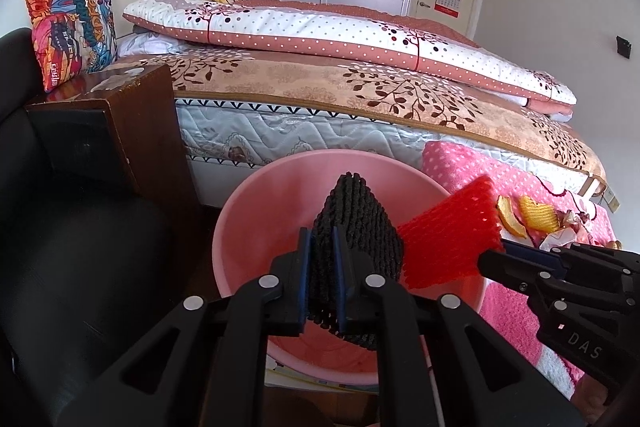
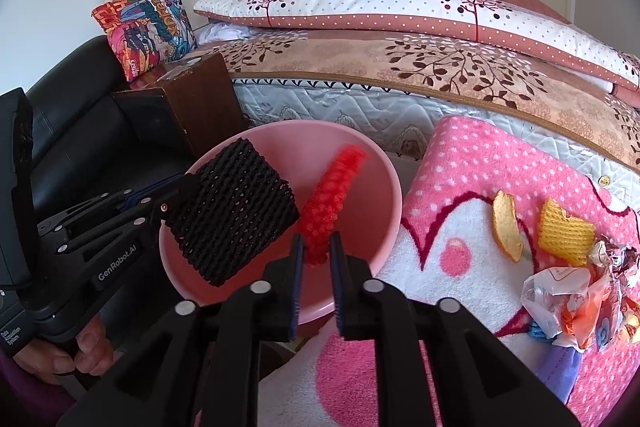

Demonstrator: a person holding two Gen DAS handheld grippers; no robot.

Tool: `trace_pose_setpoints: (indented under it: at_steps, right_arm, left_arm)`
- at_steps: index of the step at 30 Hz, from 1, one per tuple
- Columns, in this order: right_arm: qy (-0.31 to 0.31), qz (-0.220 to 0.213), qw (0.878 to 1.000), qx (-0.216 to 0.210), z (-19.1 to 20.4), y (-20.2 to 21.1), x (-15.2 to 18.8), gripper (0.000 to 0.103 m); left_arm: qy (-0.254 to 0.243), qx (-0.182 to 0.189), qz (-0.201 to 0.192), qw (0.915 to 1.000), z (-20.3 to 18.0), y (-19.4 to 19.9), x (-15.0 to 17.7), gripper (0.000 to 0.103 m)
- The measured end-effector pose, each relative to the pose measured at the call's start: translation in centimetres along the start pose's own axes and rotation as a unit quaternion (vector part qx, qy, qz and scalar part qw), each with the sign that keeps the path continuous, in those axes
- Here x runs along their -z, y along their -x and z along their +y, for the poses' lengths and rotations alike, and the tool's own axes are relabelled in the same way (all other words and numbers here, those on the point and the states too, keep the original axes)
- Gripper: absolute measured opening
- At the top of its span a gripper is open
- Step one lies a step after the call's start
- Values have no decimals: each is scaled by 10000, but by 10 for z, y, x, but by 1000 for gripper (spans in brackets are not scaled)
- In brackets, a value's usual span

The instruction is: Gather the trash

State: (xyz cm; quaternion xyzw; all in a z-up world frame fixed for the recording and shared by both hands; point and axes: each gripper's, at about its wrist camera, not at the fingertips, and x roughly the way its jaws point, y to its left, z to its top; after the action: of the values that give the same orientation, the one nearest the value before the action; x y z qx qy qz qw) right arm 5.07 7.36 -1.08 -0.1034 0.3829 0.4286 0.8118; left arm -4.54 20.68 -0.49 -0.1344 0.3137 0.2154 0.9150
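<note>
My left gripper [image 1: 322, 259] is shut on a black foam net [image 1: 356, 223] and holds it over the pink basin [image 1: 256, 211]. It also shows in the right wrist view [image 2: 236, 215], held over the basin [image 2: 384, 171]. My right gripper [image 2: 314, 259] is shut on a red foam net [image 2: 332, 195] at the basin's right side; the red net also shows in the left wrist view [image 1: 452, 231]. On the pink towel [image 2: 472, 163] lie an orange peel [image 2: 506, 225], a yellow foam net [image 2: 562, 233] and crumpled wrappers [image 2: 572, 295].
The bed [image 1: 360, 83] with a folded quilt stands behind the basin. A brown wooden nightstand [image 1: 132, 115] and a black leather seat [image 1: 60, 247] stand at the left. A colourful cushion [image 1: 68, 27] rests by the headboard.
</note>
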Motion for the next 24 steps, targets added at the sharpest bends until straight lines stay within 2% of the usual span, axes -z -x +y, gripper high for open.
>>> trace_pose_setpoints:
  at_steps: [3,6,14,24]
  right_arm:
    - [-23,-26,10000,-27,-1,1,1,28]
    - [-36,-41,10000,-26,-3,2,1,29]
    - [-156,-141,9998,18,-9,10,7,32]
    - [-324,-322,9987,244,-28,41,27,32]
  left_arm:
    - [71,52,28,10000,1,0,-1,19]
    - [154,108,43,9998,3,0,-1,25]
    - [211,288,-75,9993,0,7,-3,25]
    - [-134,516,-149,9985,-29,18,0,25]
